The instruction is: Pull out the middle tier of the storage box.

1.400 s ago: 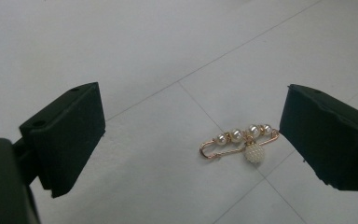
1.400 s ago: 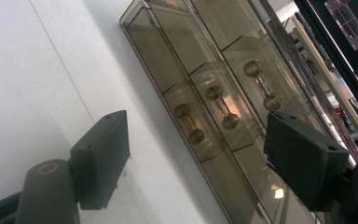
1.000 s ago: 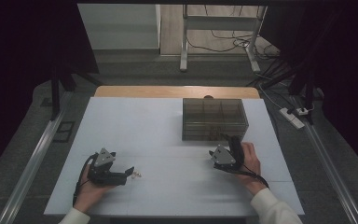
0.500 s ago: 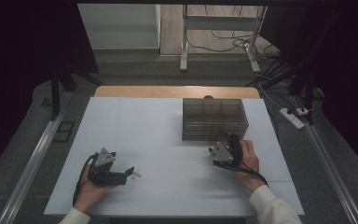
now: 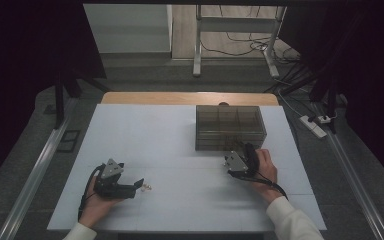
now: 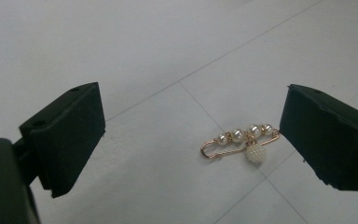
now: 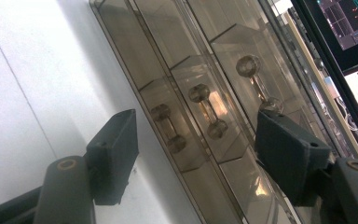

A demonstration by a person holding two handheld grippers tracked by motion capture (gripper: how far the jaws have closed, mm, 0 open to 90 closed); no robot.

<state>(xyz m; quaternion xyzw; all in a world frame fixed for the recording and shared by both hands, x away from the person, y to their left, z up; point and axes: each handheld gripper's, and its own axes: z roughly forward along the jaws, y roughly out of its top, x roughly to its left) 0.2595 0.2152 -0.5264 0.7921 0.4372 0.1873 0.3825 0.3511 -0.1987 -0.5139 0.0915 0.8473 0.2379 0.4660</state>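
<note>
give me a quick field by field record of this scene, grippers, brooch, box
left gripper: jaws open, gold pin brooch with white pearls lying flat on the white table between them, near one jaw
right gripper: jaws open and just been closing, nothing gripped, facing the drawer handles
box: smoked clear plastic drawer box, drawers shut, three bar handles

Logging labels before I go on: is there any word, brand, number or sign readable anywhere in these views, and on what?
None readable.
Screen, top corner of the right gripper view: coloured graphics, too blurred to read.
Smoked clear drawer box: no label.
Pearl brooch pin: no marking.
White table: only thin seam lines.
</note>
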